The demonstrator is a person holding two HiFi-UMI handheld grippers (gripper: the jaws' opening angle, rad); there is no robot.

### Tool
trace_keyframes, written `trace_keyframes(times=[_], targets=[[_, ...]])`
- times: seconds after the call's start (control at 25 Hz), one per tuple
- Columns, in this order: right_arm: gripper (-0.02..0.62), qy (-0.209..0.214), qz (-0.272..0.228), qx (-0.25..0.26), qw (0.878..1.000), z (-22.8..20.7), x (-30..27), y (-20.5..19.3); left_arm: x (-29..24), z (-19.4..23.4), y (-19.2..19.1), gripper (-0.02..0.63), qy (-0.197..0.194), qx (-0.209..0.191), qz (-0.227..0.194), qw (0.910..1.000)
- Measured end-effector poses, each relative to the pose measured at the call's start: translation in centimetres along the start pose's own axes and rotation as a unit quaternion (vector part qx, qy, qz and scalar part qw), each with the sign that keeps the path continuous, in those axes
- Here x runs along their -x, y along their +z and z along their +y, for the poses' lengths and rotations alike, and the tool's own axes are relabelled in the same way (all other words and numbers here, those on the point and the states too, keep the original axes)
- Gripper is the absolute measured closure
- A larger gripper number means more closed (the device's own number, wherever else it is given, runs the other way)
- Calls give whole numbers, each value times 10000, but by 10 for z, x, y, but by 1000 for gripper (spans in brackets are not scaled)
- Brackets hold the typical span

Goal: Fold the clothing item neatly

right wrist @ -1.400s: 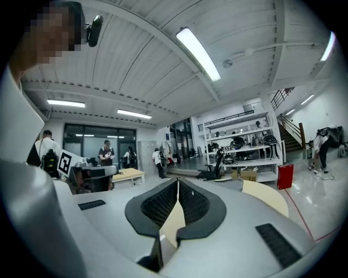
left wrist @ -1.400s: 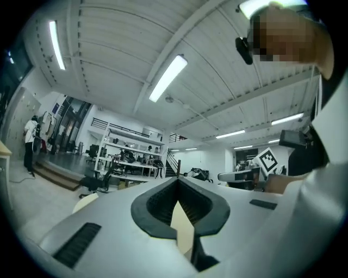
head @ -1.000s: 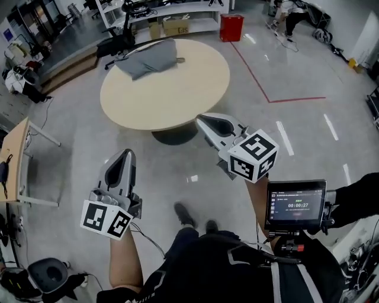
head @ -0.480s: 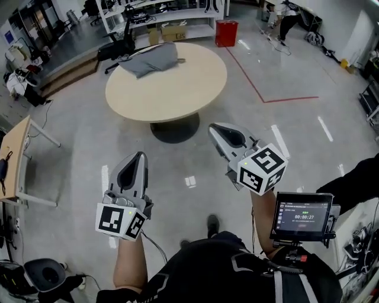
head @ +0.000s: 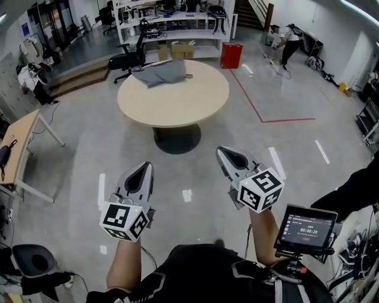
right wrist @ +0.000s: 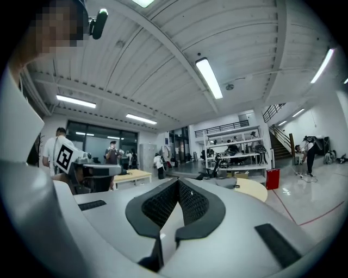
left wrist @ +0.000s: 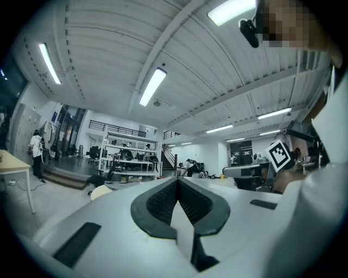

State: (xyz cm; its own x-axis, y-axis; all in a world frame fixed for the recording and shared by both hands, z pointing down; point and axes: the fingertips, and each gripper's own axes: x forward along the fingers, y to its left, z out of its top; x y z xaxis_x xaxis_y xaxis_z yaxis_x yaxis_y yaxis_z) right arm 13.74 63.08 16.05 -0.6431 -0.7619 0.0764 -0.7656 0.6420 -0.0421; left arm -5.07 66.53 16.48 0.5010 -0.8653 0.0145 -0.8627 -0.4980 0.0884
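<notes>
This is a big open lab or workshop hall, not a home. The floor (head: 77,142) is polished grey concrete w/ a red line (head: 260,112) marked on it. The ceiling (right wrist: 163,70) is high, of ribbed metal, w/ long tube lights (left wrist: 152,86). At the back are white shelves (head: 172,21) w/ equipment, cardboard boxes (head: 180,50) on the low shelf and a red bin (head: 231,55) beside. Office furniture stands well apart: a round table (head: 177,103), a black chair (head: 127,59), a desk (head: 15,151) at left. Stairs (head: 251,12) go up to a railed upper level. Several people (right wrist: 112,152) stand in the bkgd.
</notes>
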Motion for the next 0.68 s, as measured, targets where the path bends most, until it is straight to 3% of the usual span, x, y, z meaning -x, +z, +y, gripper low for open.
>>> trace_keyframes(times=[0.2,0.32,0.44,0.68], targets=[[588,204,40,-28,9998,6,26,-14,21,-13,4,606,313,-28,-195,9993],[588,287,-1,128,9995,5,34,-7,15,-36,17,606,185,-86,-335,9992],[588,291,-48,213,9993,4,31,-12,9,-42,-2,606,85,-120,-205,9997],[588,333,-216,22,9992,1,42,20,6,-53,13,606,142,288,-238,9992]])
